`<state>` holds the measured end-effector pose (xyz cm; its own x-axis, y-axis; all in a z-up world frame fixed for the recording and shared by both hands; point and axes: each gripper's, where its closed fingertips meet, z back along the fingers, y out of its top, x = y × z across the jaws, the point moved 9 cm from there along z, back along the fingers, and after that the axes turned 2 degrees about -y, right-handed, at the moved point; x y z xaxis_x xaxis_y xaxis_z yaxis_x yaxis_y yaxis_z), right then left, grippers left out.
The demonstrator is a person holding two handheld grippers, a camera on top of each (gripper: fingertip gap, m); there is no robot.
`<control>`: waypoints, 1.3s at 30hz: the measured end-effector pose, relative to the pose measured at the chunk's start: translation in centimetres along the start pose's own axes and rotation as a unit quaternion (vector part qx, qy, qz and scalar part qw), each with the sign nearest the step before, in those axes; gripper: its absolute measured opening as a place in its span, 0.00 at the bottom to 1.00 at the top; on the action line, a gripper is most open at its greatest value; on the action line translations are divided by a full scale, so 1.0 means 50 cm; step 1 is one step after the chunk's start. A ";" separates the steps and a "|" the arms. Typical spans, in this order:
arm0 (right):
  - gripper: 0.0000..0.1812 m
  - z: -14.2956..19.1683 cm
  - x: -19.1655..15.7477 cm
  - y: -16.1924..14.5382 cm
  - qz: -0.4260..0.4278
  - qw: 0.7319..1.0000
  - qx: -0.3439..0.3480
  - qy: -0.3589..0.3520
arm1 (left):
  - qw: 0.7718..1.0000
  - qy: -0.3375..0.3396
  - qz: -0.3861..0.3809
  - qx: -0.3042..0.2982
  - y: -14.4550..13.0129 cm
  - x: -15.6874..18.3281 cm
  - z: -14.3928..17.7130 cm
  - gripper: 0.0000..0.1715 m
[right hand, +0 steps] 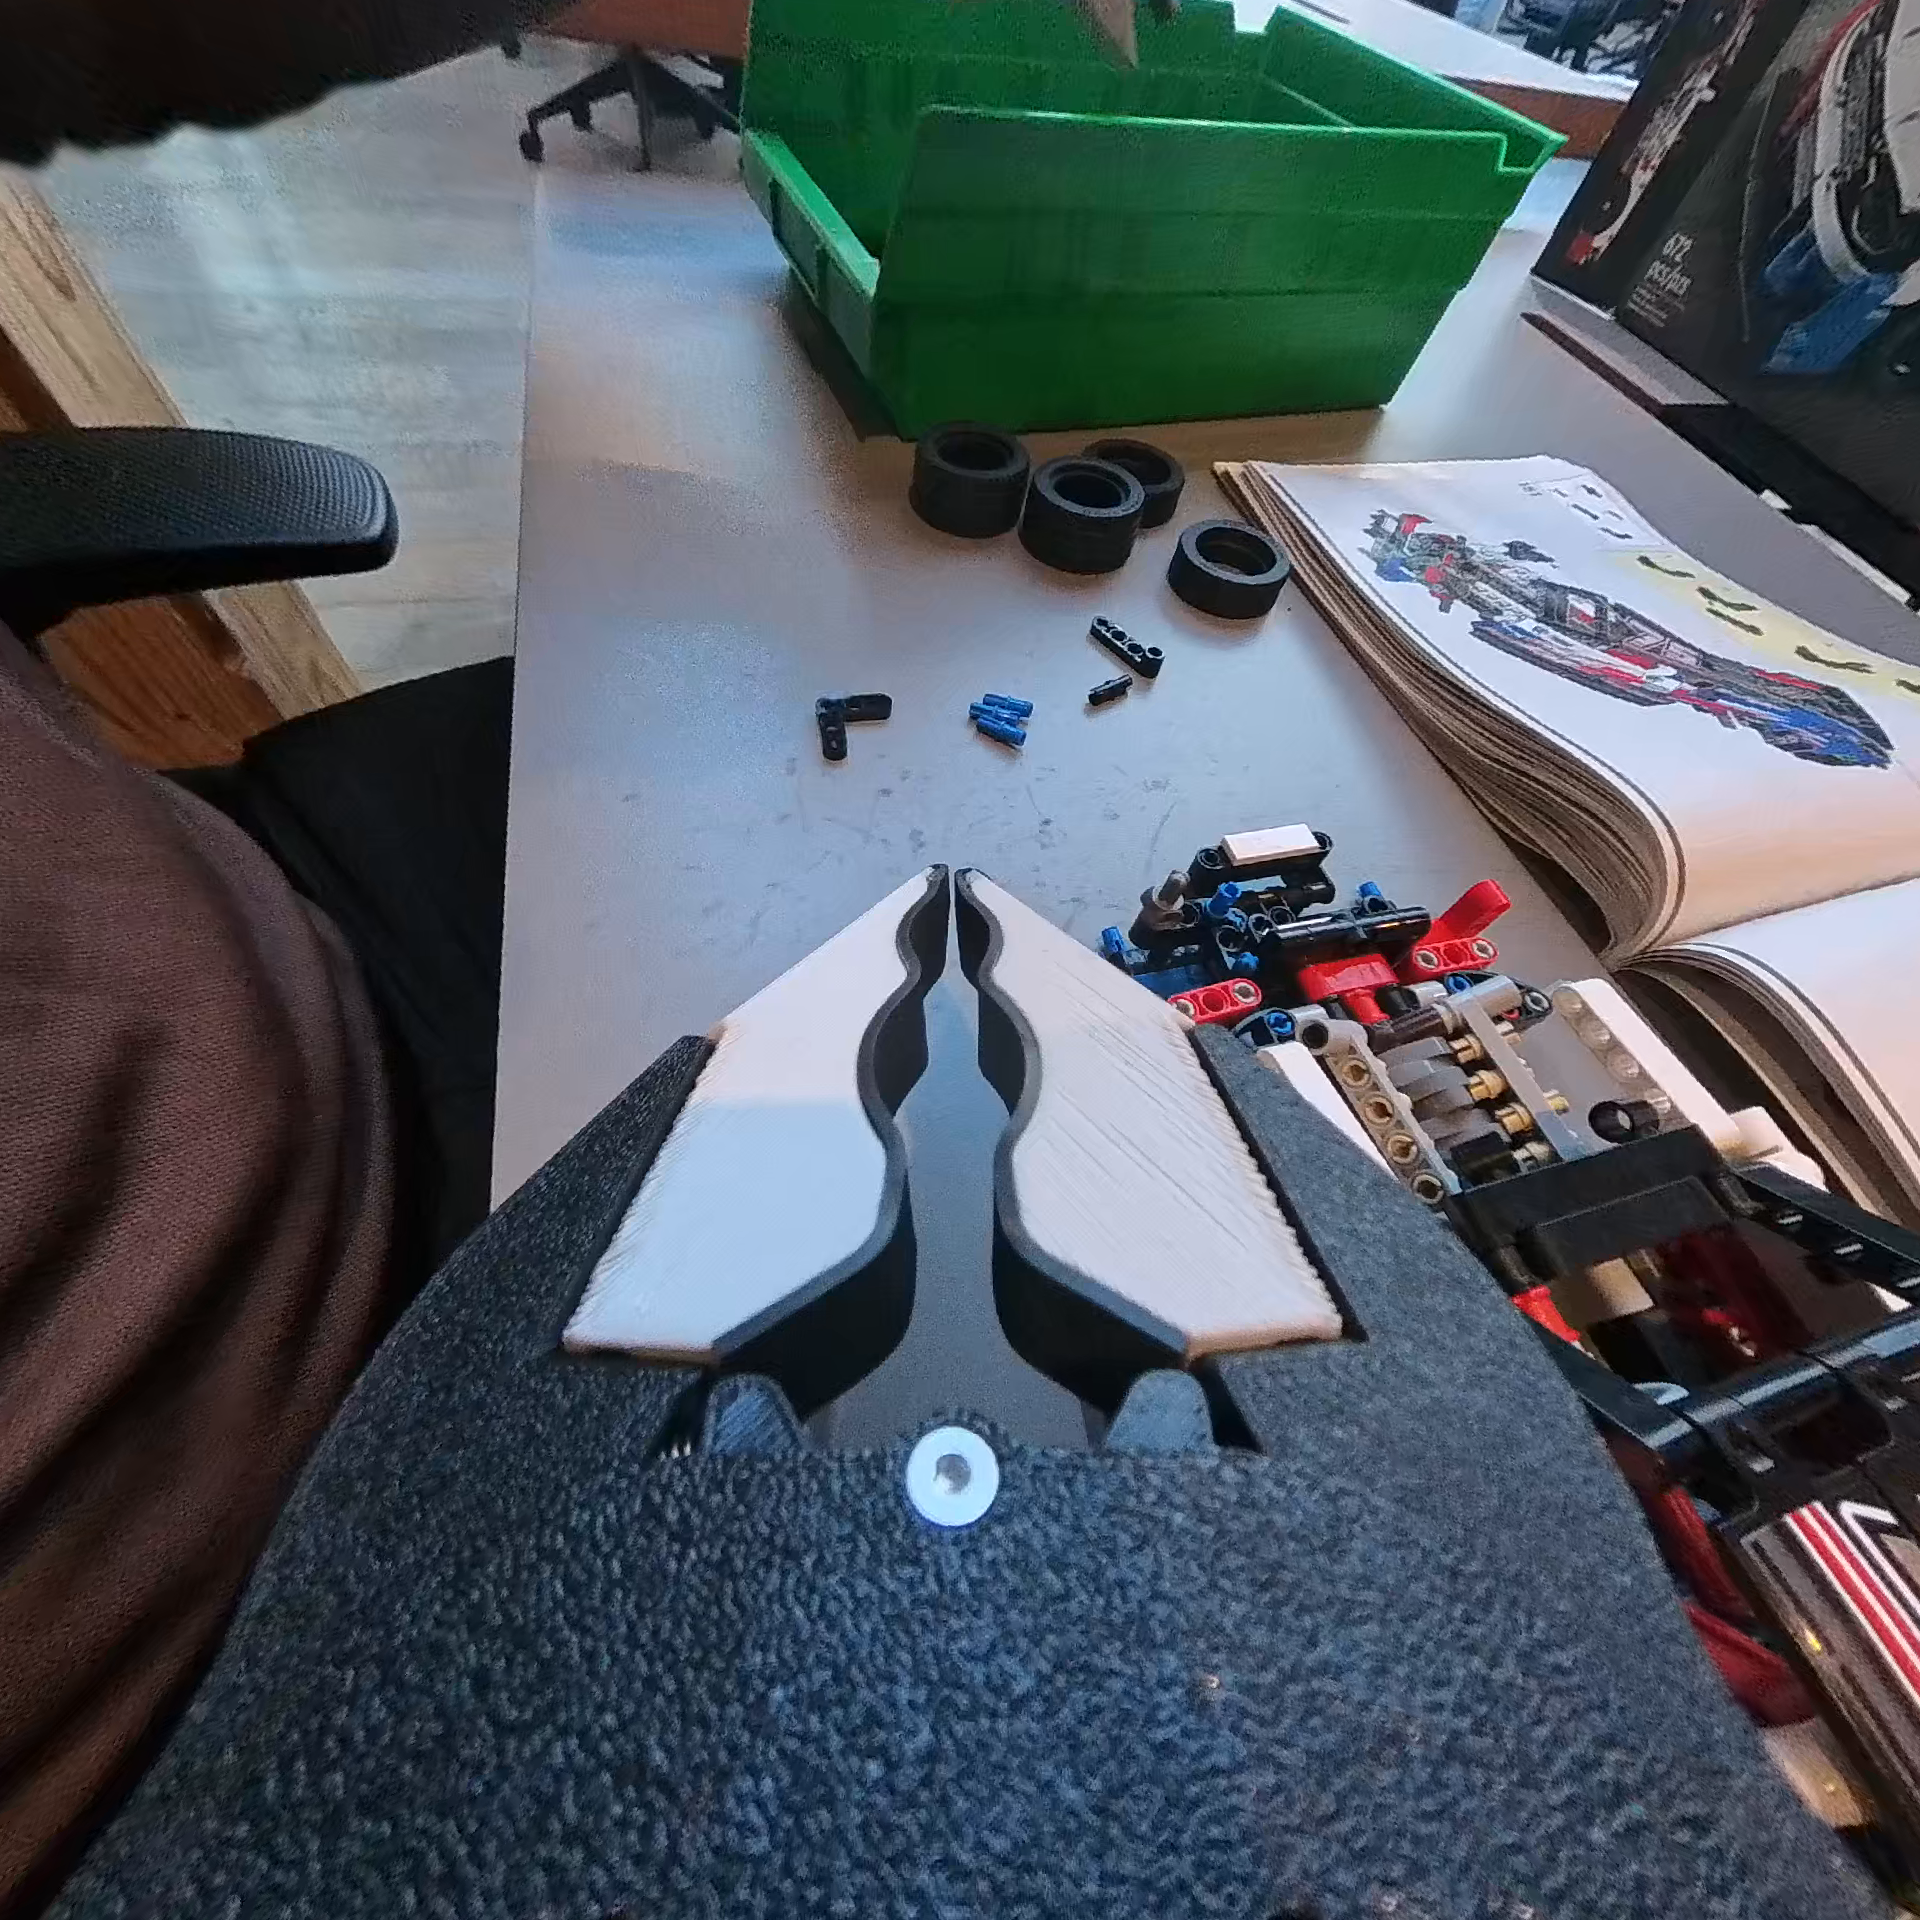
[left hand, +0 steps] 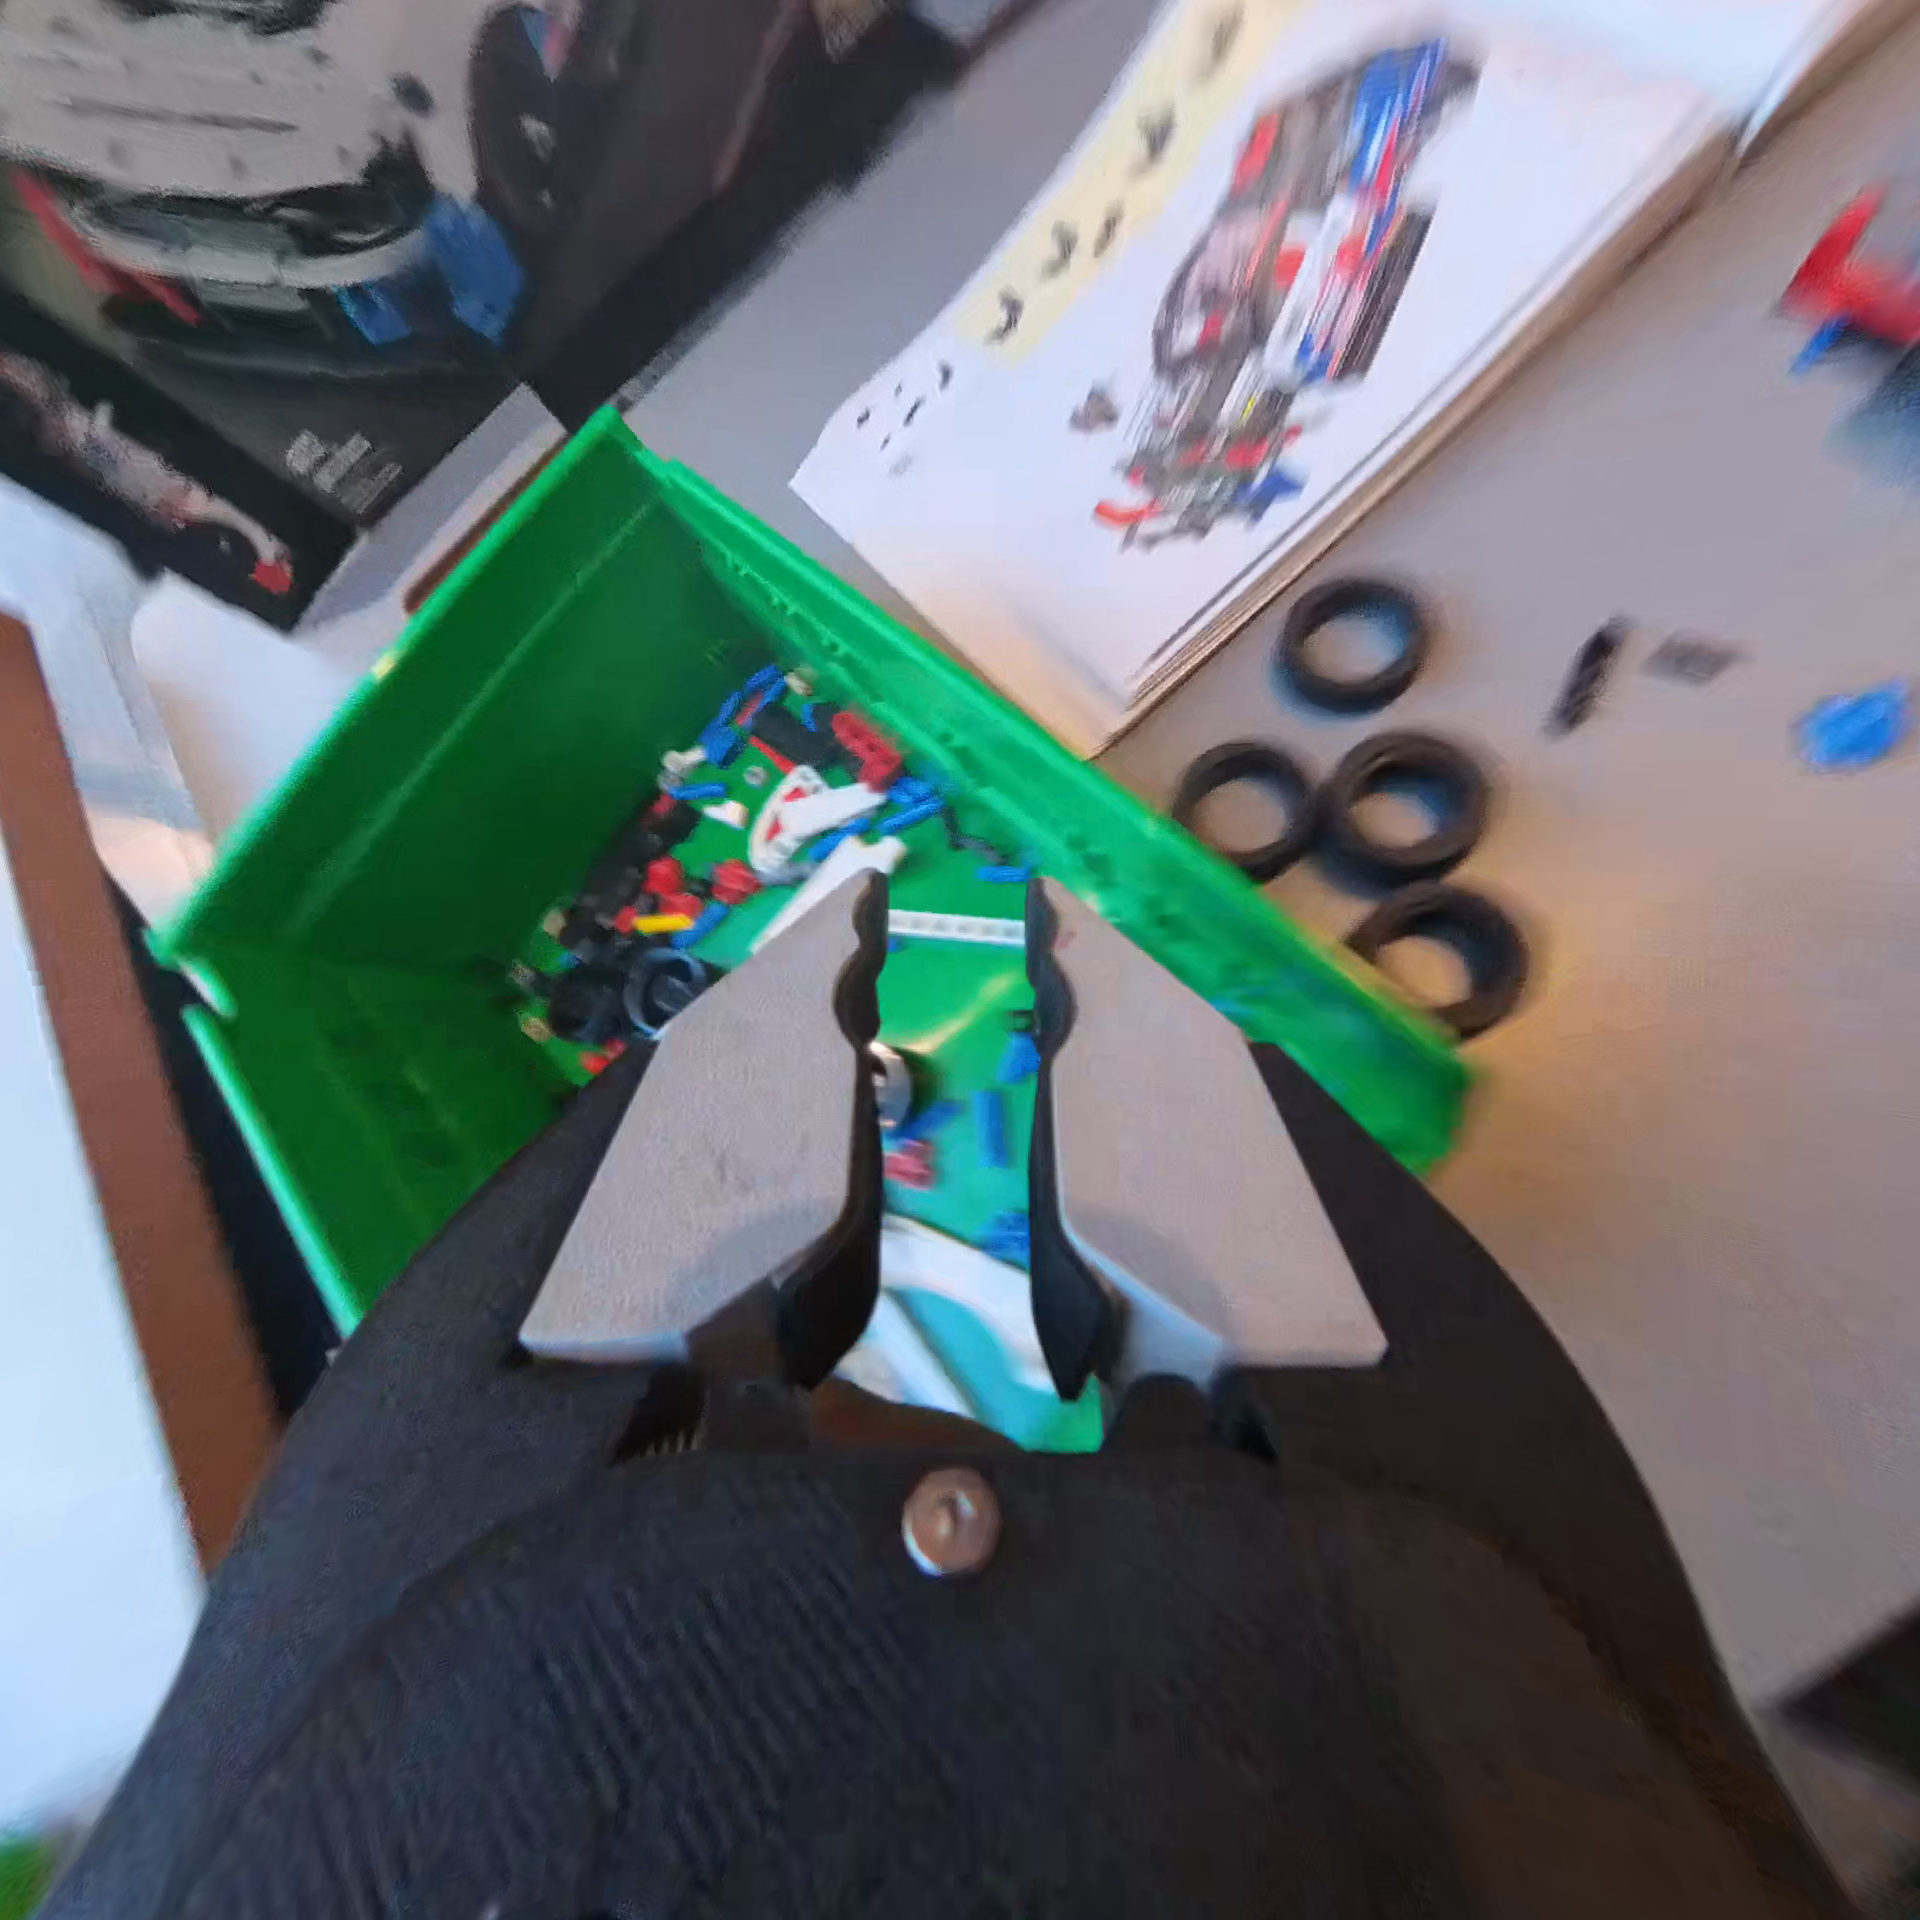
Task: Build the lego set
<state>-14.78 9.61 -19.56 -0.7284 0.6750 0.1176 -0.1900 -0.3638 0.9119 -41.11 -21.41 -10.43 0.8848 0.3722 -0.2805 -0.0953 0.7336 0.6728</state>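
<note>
In the left wrist view, which is motion-blurred, the left gripper [left hand: 956, 899] hangs over the green plastic bin [left hand: 436, 831], its pale wedge-shaped fingers with black wavy inner edges parted and nothing between them. The bin has smooth walls and a ribbed rim; on its floor lies a loose heap of small lego pieces [left hand: 748, 831] in blue, red, black, white and yellow, among them a white curved panel and a dark wheel. Just outside the bin's wall four black rubber tyres [left hand: 1397, 805] lie flat on the grey table [left hand: 1662, 1039], beside the open instruction booklet [left hand: 1247, 312]. A dark set box [left hand: 260, 260] stands beyond the bin.

In the right wrist view, the right gripper [right hand: 952, 878] is clenched, fingertips meeting and empty, its body of grainy black plastic. It hovers above the scuffed tabletop just beside the partly built lego car [right hand: 1455, 1039], a dense frame of black, red, grey and white beams. Farther off lie blue pins [right hand: 1001, 719], a black L-shaped beam [right hand: 847, 717], a short black holed beam [right hand: 1127, 646] and a black pin [right hand: 1109, 690]. A brown sleeve [right hand: 156, 1039] fills the left.
</note>
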 end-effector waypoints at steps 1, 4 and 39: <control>0.00 0.001 0.000 0.000 0.001 1.000 0.002 -0.002 | 0.998 -0.010 -0.063 -0.016 0.002 -0.030 -0.027 0.12; 0.00 0.003 0.000 0.001 0.002 1.000 0.008 -0.006 | 0.975 -0.060 -0.197 -0.086 -0.017 -0.096 -0.109 0.07; 0.00 0.056 0.080 -0.005 -0.202 0.971 0.128 0.017 | 0.909 -0.188 -0.252 -0.273 -0.031 -0.167 -0.282 0.05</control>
<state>-15.78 14.21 -18.21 -0.6514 0.7056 -0.2789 -0.2975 0.1006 0.9494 -54.78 -17.65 -18.81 0.9626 -0.2349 -0.1353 0.2440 0.9682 0.0549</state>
